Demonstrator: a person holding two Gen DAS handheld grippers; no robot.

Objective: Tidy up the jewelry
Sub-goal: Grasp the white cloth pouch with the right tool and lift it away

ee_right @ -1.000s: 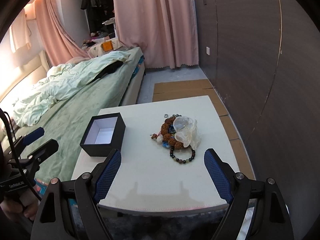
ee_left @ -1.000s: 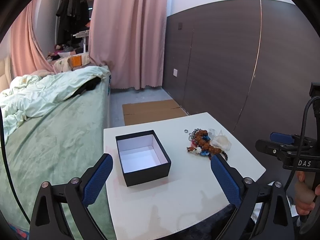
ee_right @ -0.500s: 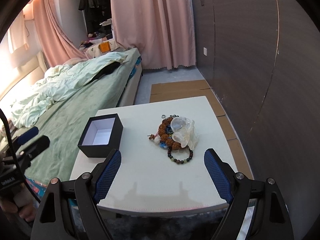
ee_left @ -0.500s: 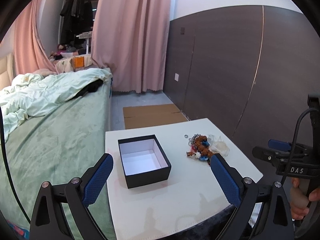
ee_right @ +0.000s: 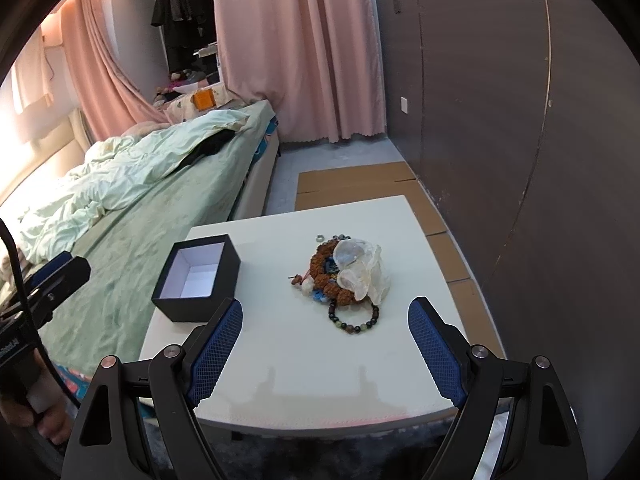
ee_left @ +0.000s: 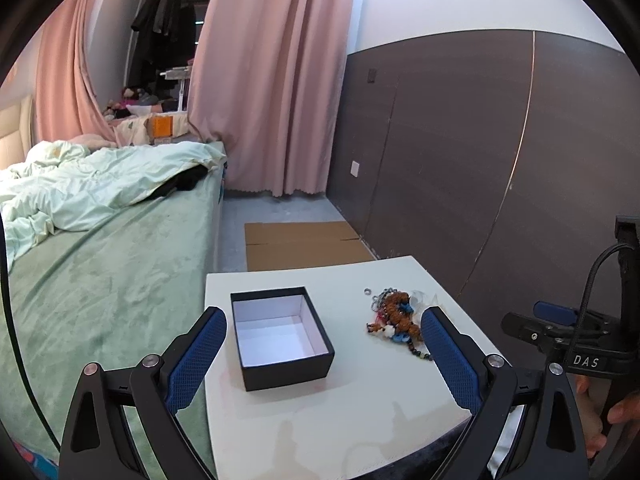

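Observation:
A pile of jewelry lies mid-table: brown bead bracelets, blue bits, a clear plastic bag, a dark bead bracelet at the near edge of the pile, and a small ring behind. The pile also shows in the left wrist view. An open black box with a white inside stands left of the pile; it also shows in the right wrist view. My left gripper is open and empty, above the box's near side. My right gripper is open and empty, short of the pile.
The small white table stands beside a bed with a green cover on the left. A dark panelled wall is on the right. Flattened cardboard lies on the floor behind the table. Pink curtains hang at the back.
Both grippers have pulled back and risen a little, so the table and jewelry sit slightly farther and lower in view. Both jaws stay open. Nothing on the table has moved.

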